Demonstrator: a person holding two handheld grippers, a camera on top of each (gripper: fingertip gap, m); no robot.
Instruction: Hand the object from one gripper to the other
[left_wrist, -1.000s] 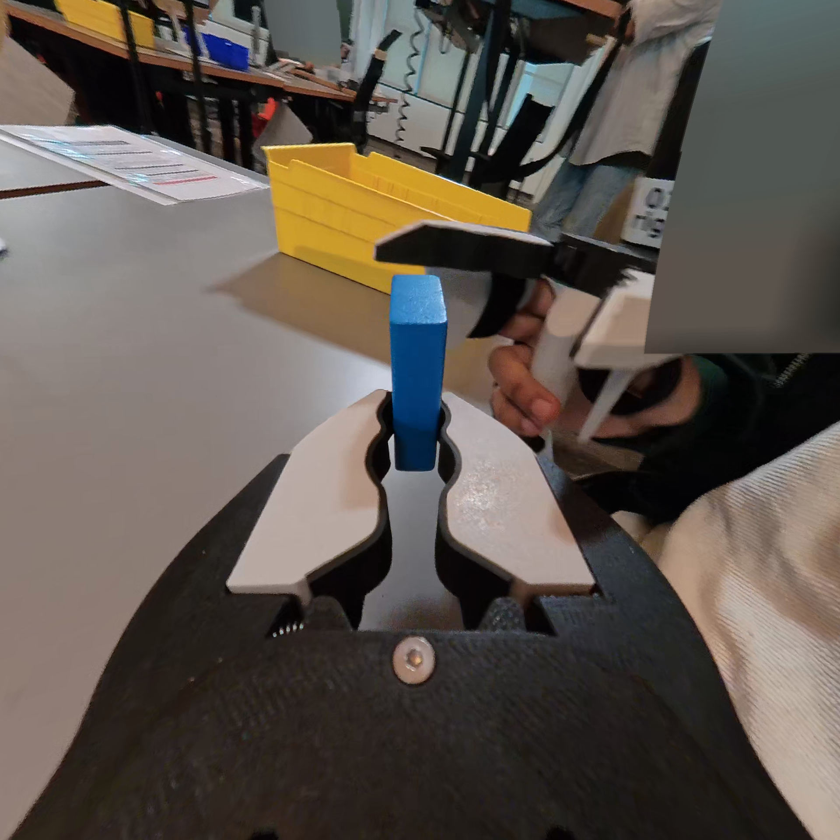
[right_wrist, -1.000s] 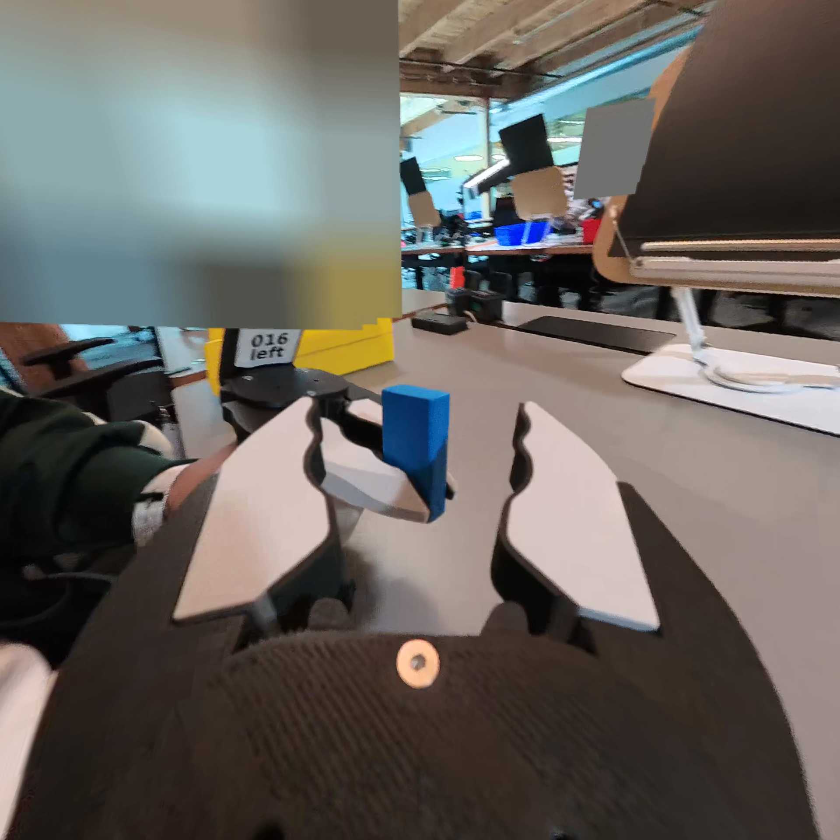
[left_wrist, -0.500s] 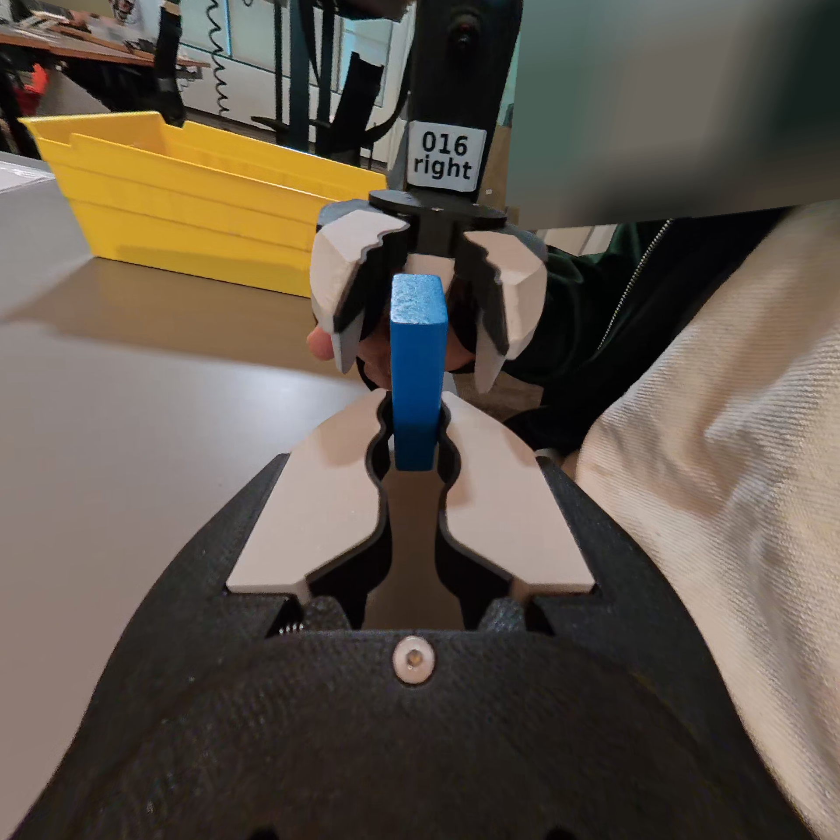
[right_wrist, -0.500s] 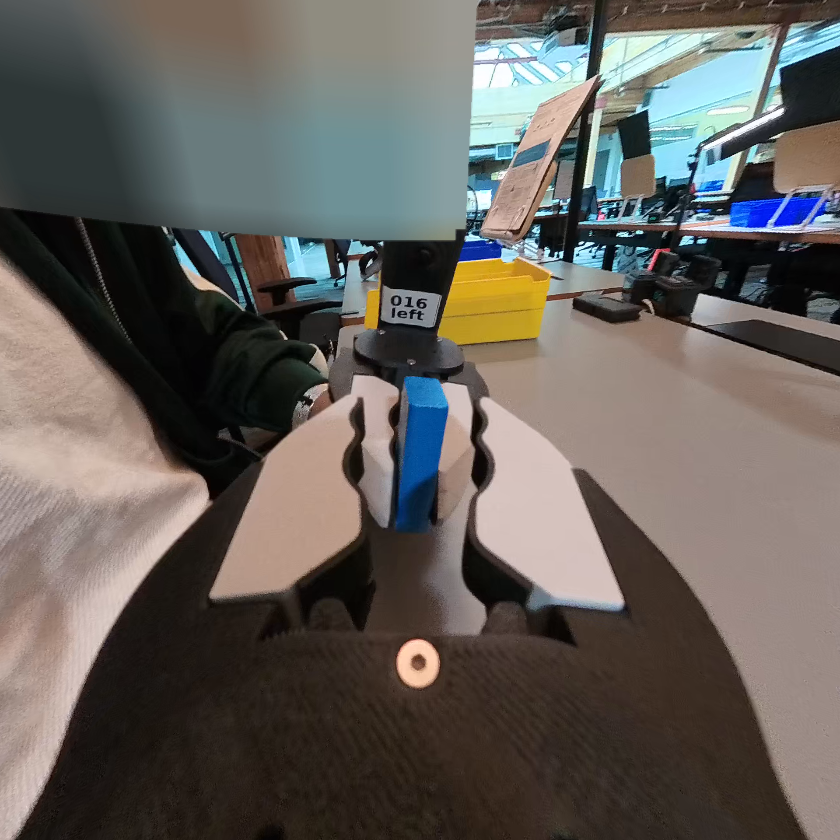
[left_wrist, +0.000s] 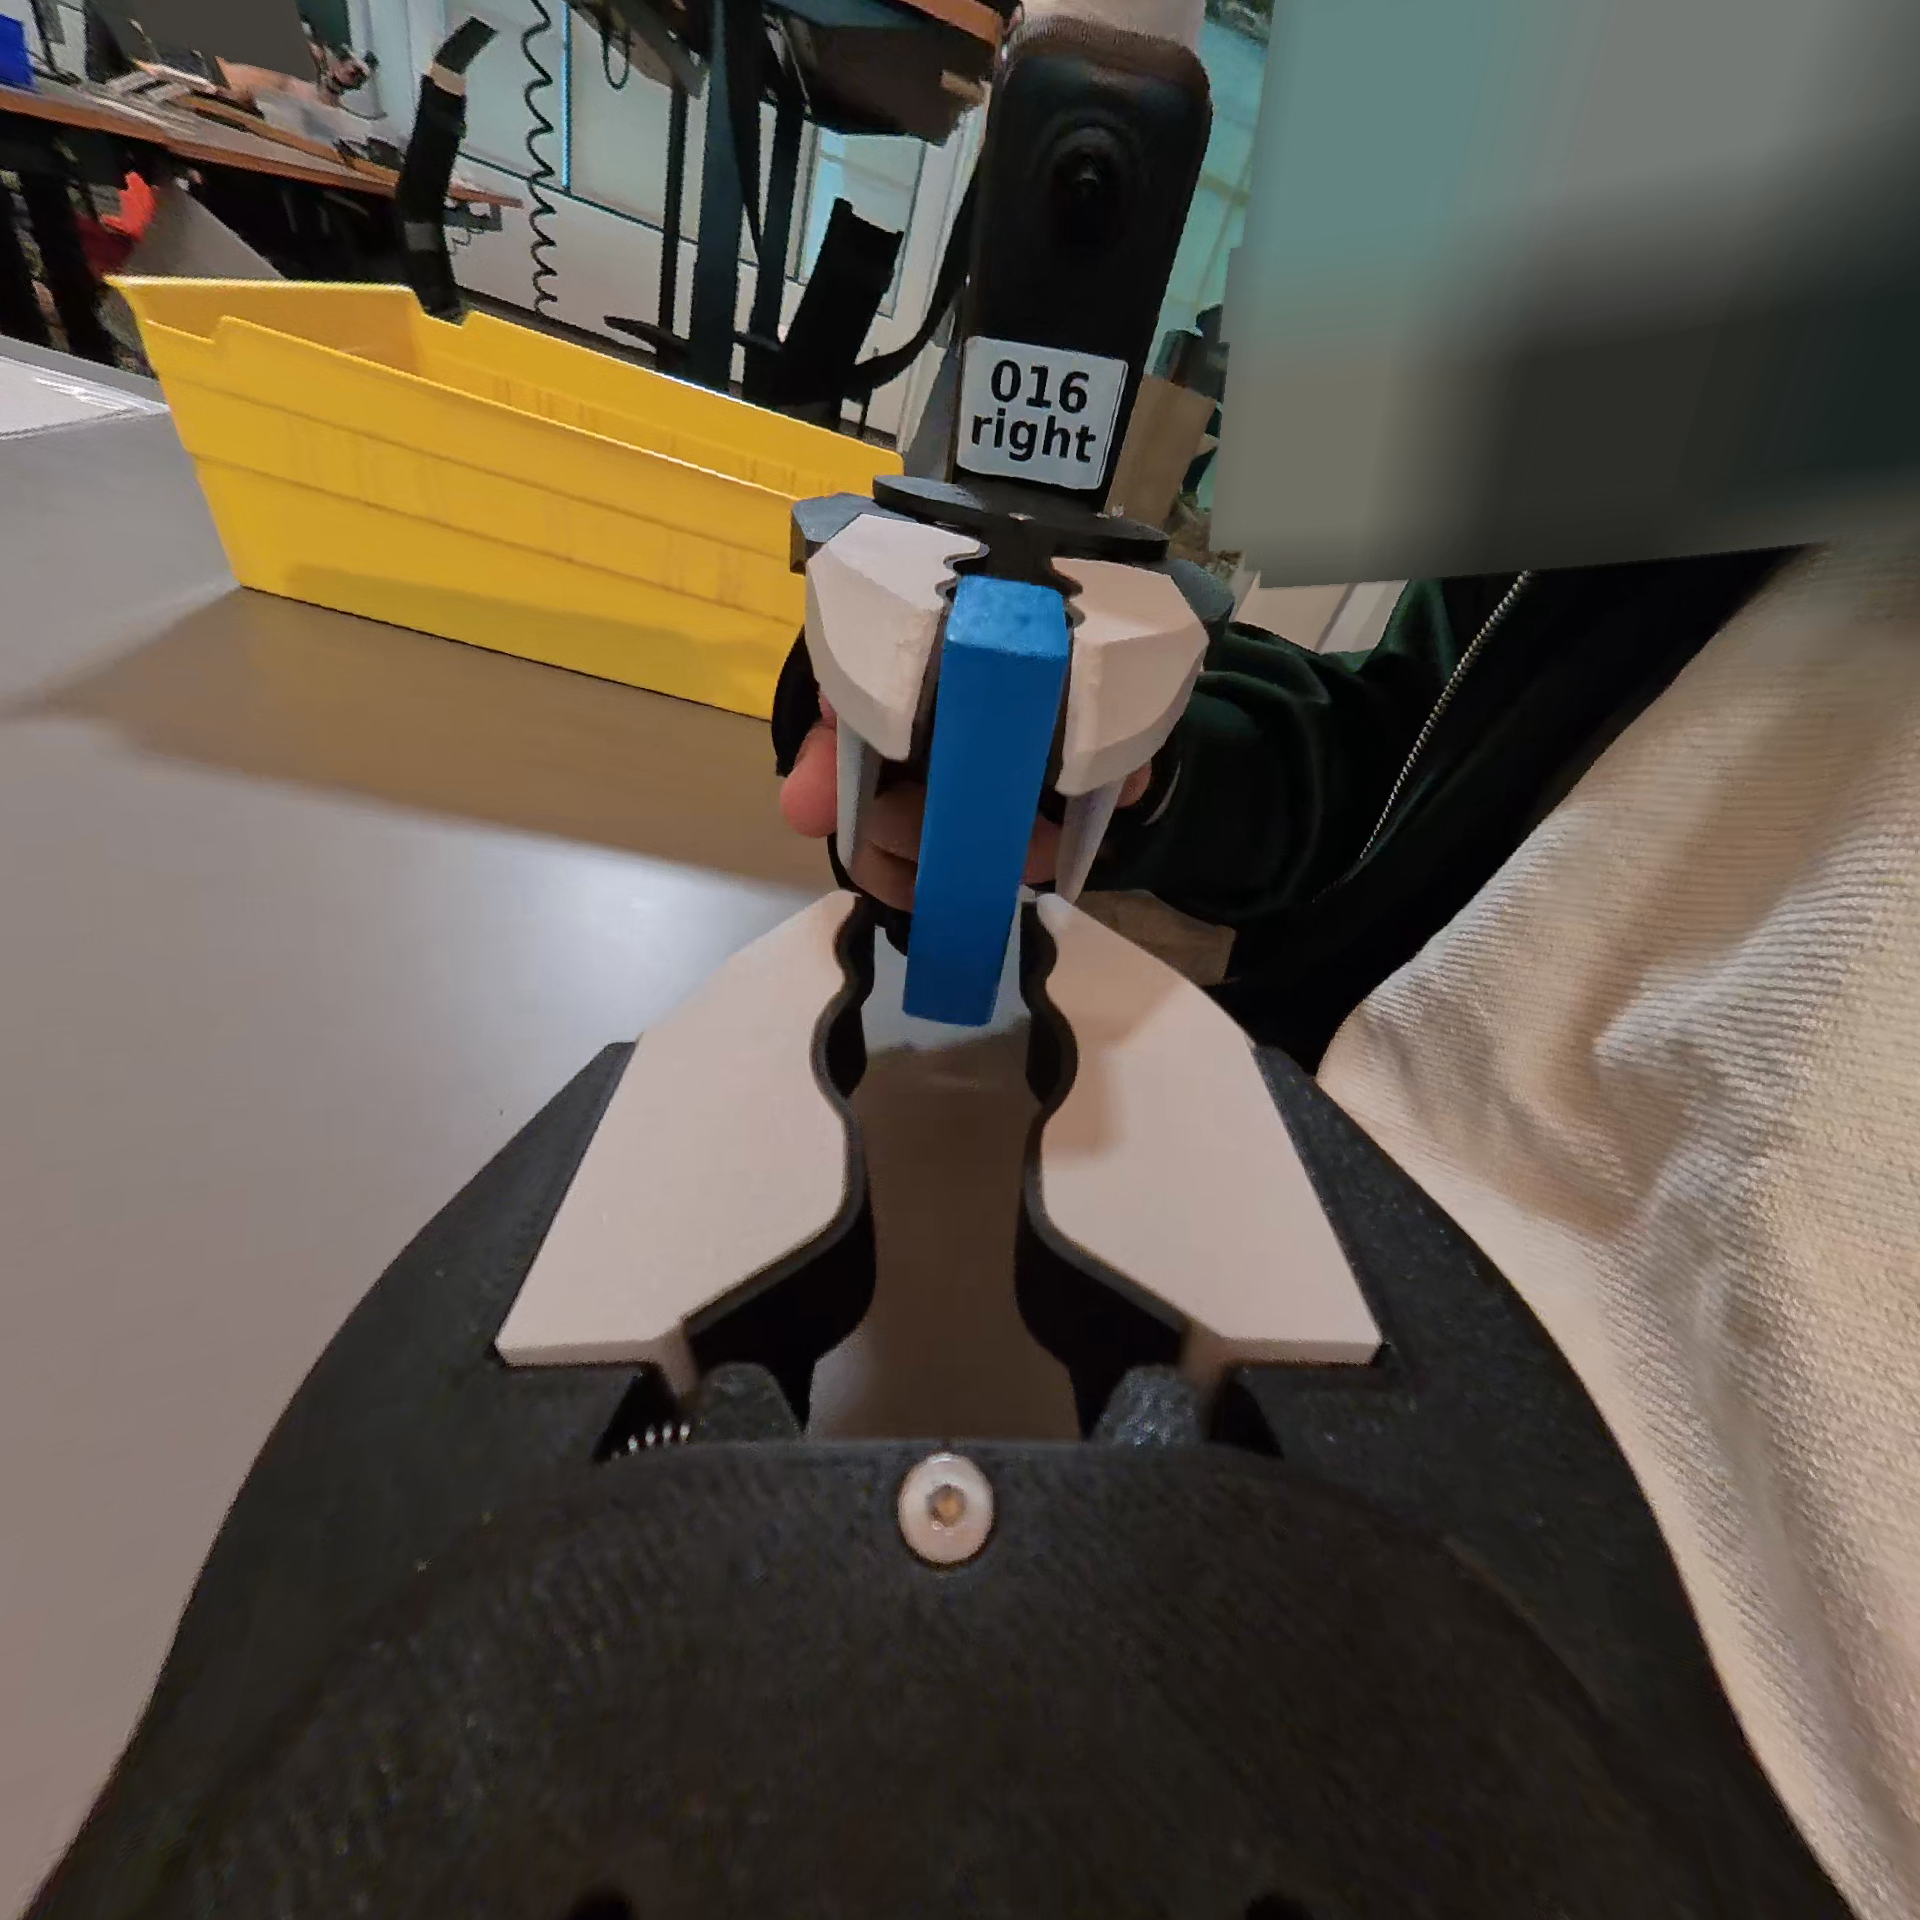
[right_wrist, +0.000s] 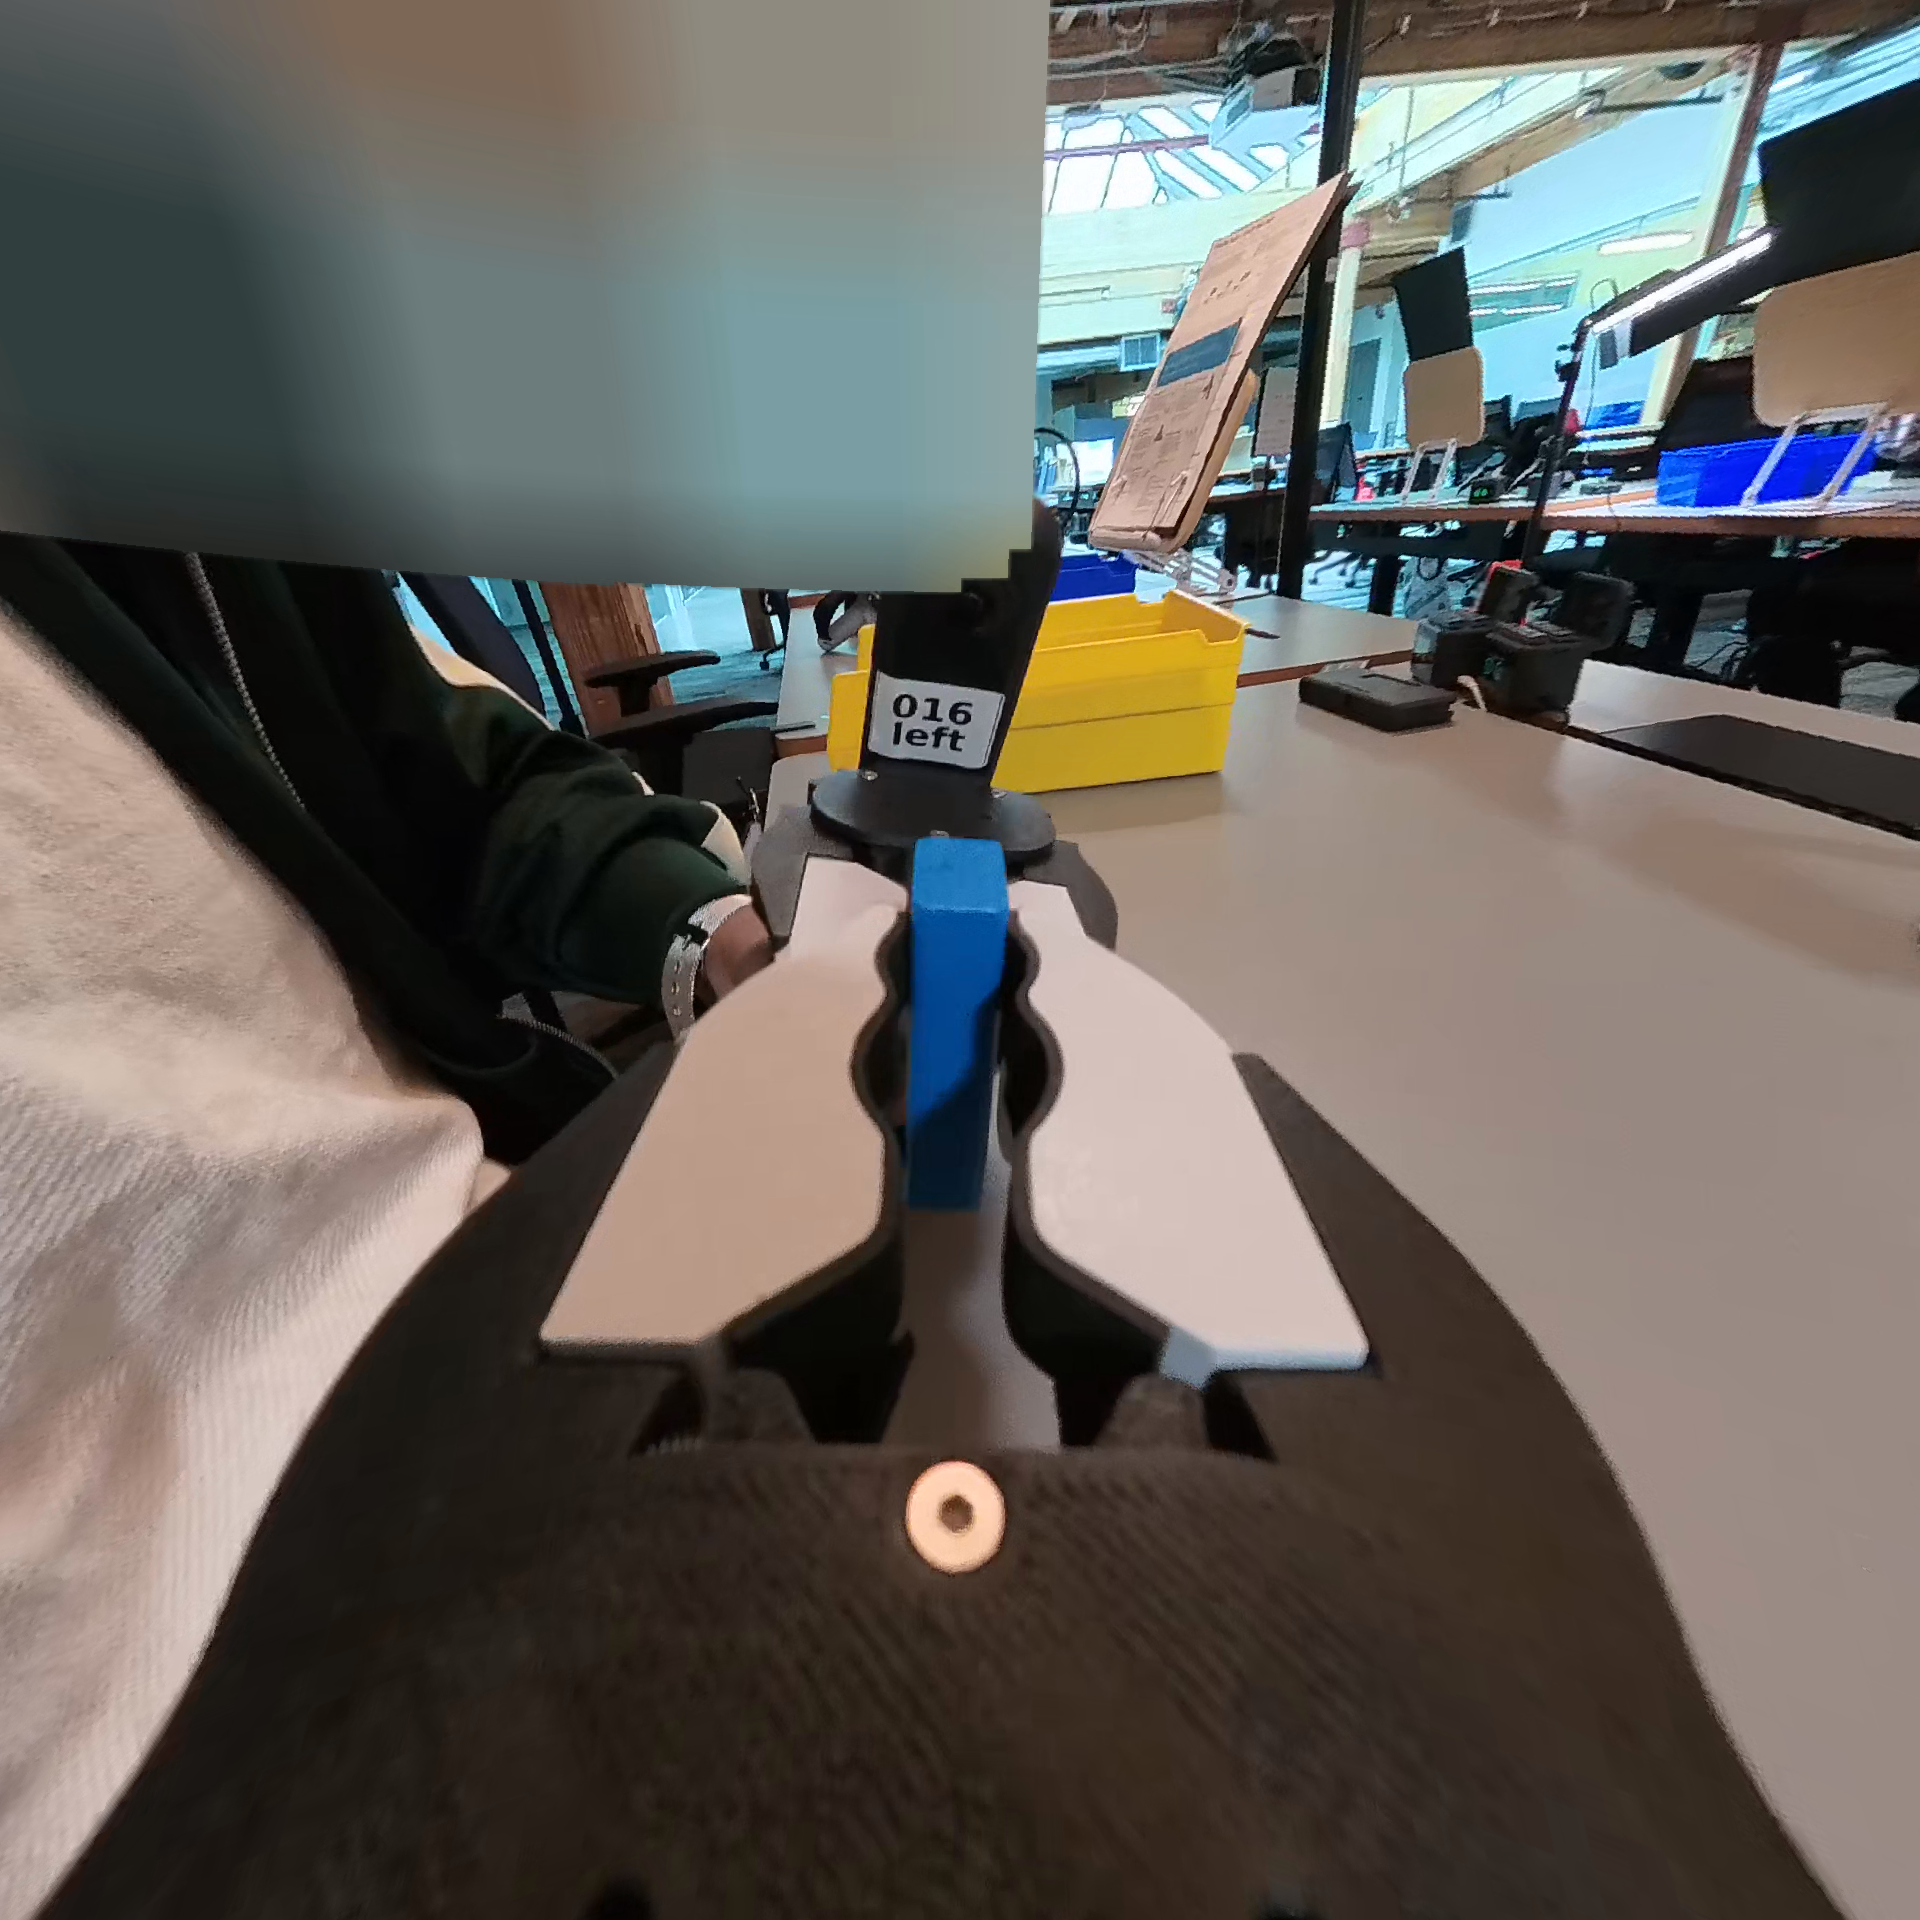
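A blue rectangular block (left_wrist: 987, 790) stands upright between the two grippers, above the grey table (left_wrist: 312, 935). My right gripper (right_wrist: 956, 935) is shut on the block (right_wrist: 951, 1060), its white fingers pressed against both sides. In the left wrist view the right gripper (left_wrist: 966, 821) faces me and clamps the block's far part. My left gripper (left_wrist: 945, 904) is open. Its fingertips flank the block's near end with a small gap on each side. The left gripper also shows just behind the block in the right wrist view (right_wrist: 951, 883).
A yellow bin (left_wrist: 499, 499) sits on the table beyond the grippers and also shows in the right wrist view (right_wrist: 1122, 696). The person's cream garment (left_wrist: 1610, 1039) and dark green sleeve are close beside the grippers. Black devices (right_wrist: 1371, 701) lie farther back on the table. There is about 5 cm between the tips of the two grippers.
The right gripper moved in around the block and shut on it. The left gripper's fingers then spread apart and let go of the block.
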